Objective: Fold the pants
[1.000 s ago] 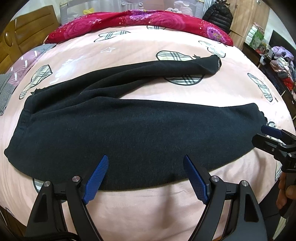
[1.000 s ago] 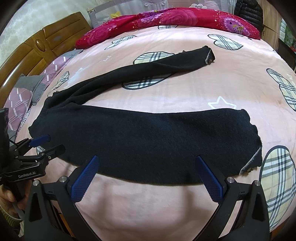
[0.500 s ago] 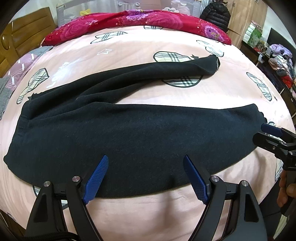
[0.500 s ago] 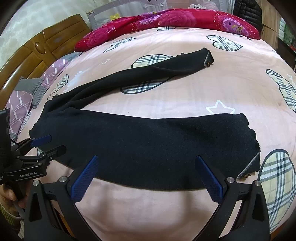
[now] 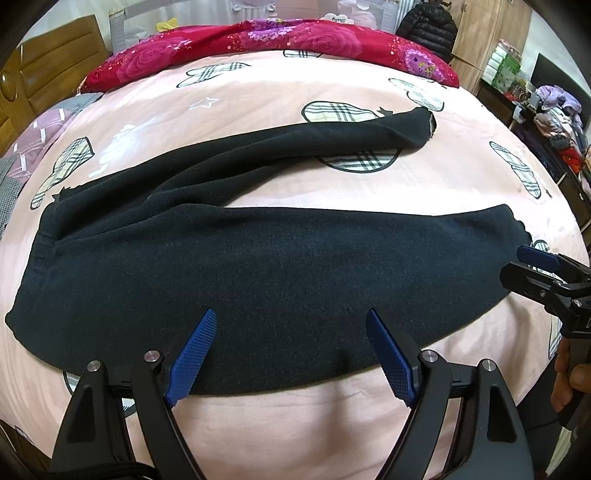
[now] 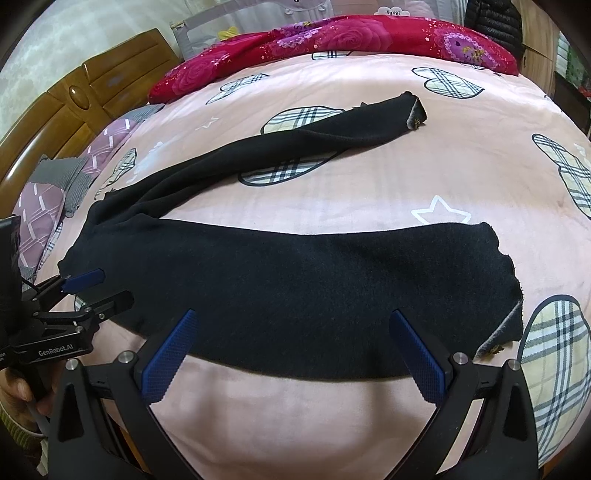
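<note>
Black fleece pants (image 5: 266, 273) lie spread flat on a pink bed cover (image 5: 280, 417), legs apart in a V, waist at the left. They also show in the right wrist view (image 6: 314, 295). The near leg runs across the front, its cuff (image 6: 506, 325) at the right. The far leg's cuff (image 5: 421, 127) lies further back. My left gripper (image 5: 290, 325) is open and empty, over the near leg's front edge close to the waist. My right gripper (image 6: 293, 325) is open and empty, over the near leg's front edge toward the cuff. Each gripper shows in the other's view: the right (image 5: 532, 266), the left (image 6: 96, 288).
A red floral quilt (image 5: 295, 44) lies along the far side of the bed. A wooden headboard (image 6: 74, 103) and purple-grey pillows (image 6: 48, 199) are at the left. A dark jacket (image 5: 428, 29) and cluttered shelves (image 5: 554, 110) stand at the right.
Both grippers have shifted slightly, so the pants sit a little lower and closer in both views. The pants have not moved. Both grippers stay open.
</note>
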A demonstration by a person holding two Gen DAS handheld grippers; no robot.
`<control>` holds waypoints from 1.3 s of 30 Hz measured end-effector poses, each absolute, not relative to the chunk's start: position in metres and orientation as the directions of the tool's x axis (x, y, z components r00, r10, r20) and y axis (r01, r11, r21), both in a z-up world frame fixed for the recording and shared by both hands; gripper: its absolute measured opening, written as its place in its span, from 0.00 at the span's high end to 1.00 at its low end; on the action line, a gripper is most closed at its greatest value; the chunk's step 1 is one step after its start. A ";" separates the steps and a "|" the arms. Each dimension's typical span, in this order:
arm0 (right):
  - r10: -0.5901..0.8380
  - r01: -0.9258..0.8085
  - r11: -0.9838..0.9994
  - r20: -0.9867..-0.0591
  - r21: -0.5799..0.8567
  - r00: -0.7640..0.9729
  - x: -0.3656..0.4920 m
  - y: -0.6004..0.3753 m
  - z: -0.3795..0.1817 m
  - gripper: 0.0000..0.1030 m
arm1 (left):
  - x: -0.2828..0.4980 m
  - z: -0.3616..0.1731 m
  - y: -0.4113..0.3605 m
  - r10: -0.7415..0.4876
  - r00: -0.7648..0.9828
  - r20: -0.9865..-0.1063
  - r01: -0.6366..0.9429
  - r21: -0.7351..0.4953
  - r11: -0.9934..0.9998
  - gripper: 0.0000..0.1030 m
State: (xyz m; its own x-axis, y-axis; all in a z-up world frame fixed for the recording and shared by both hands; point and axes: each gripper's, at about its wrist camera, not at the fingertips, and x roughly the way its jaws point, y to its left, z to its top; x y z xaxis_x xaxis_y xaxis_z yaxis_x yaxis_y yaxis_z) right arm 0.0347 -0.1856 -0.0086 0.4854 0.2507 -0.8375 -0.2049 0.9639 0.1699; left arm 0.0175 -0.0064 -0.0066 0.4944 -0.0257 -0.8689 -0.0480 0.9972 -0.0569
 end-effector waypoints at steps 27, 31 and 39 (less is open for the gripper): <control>0.340 -0.110 0.936 -0.780 0.334 0.526 0.149 -0.243 0.013 0.00 | 0.161 0.020 -0.034 -0.042 0.538 -0.842 0.236 0.102 0.966 0.19; 0.377 -0.054 0.910 -0.767 0.410 0.519 0.183 -0.263 0.006 0.00 | 0.198 0.013 -0.048 -0.079 0.499 -0.863 0.348 0.116 0.930 0.19; 0.442 0.078 0.835 -0.749 0.545 0.493 0.251 -0.298 -0.020 0.09 | 0.260 -0.014 -0.073 -0.126 0.406 -0.905 0.476 0.092 0.874 0.19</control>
State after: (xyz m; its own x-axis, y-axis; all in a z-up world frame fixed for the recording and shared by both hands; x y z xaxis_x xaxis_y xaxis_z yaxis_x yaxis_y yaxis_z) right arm 0.2510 -0.2977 -0.0198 0.4933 0.4423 -0.7490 0.0783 0.8350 0.5447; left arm 0.2601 -0.0732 -0.0138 0.4062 -0.1261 -0.9051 0.4765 0.8744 0.0920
